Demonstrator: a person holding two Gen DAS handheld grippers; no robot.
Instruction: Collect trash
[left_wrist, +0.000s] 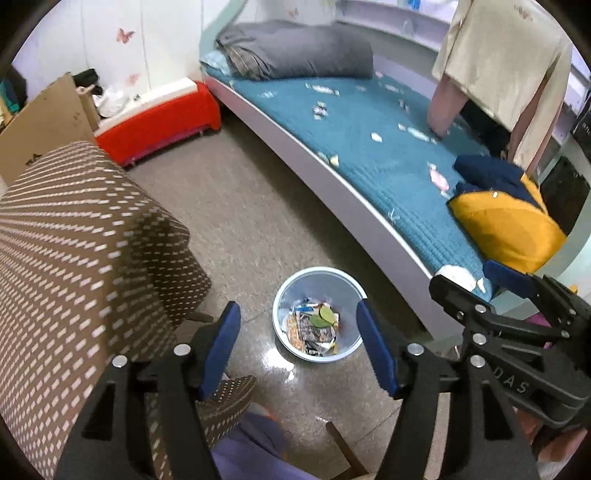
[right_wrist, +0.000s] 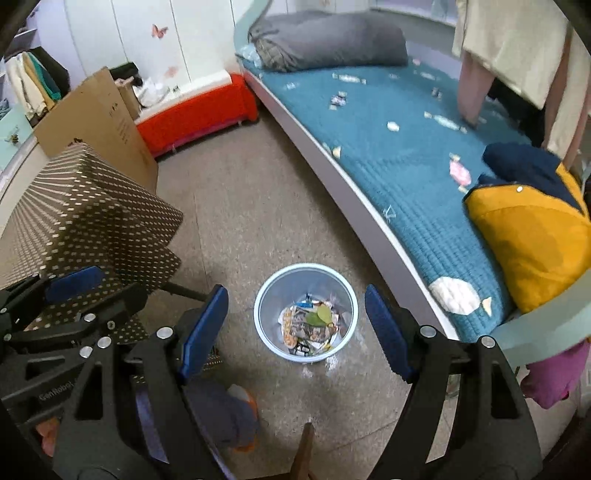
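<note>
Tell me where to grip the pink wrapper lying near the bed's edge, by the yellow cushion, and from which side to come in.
Grip the pink candy wrapper across its puffed middle, coming from above and from the floor side of the bed. It lies flat on the blue cover, so the fingers likely need to straddle it and pinch. The yellow cushion crowds its near end, so stay clear of that.

light: bright, even, soft shadows | glare: wet-look sheen on floor (left_wrist: 280, 369) | blur: slight motion smear | edges: strong fisheye bend, black vignette
</note>
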